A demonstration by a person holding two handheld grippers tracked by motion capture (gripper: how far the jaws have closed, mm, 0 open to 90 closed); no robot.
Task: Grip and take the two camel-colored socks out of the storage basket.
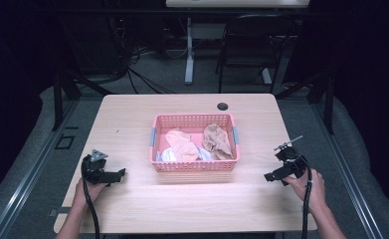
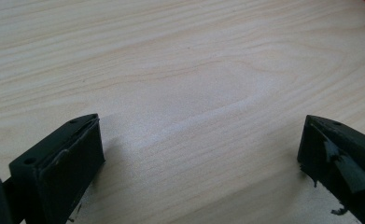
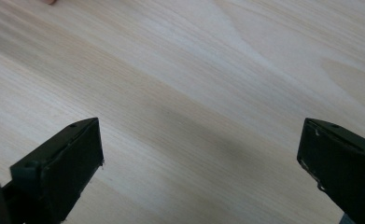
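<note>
A pink plastic basket [image 1: 194,166] stands in the middle of the light wooden table [image 1: 132,119]. Inside it lie a pale pink cloth [image 1: 181,144], a tan cloth [image 1: 217,141] and a bit of white cloth [image 1: 168,156]. My left gripper [image 1: 117,174] rests on the table left of the basket, held by a hand, its jaws pointing toward the basket. In the left gripper view the left gripper [image 2: 201,140] is open over bare wood. My right gripper [image 1: 270,176] sits right of the basket, also hand-held. In the right gripper view the right gripper [image 3: 201,140] stands wide open, nothing between its jaws.
A dark cable hole [image 1: 223,106] sits near the table's far edge. Beyond the table stand a black chair [image 1: 251,45] and a white desk leg [image 1: 189,55] with cables on the floor. Dark frame rails run along both sides of the table.
</note>
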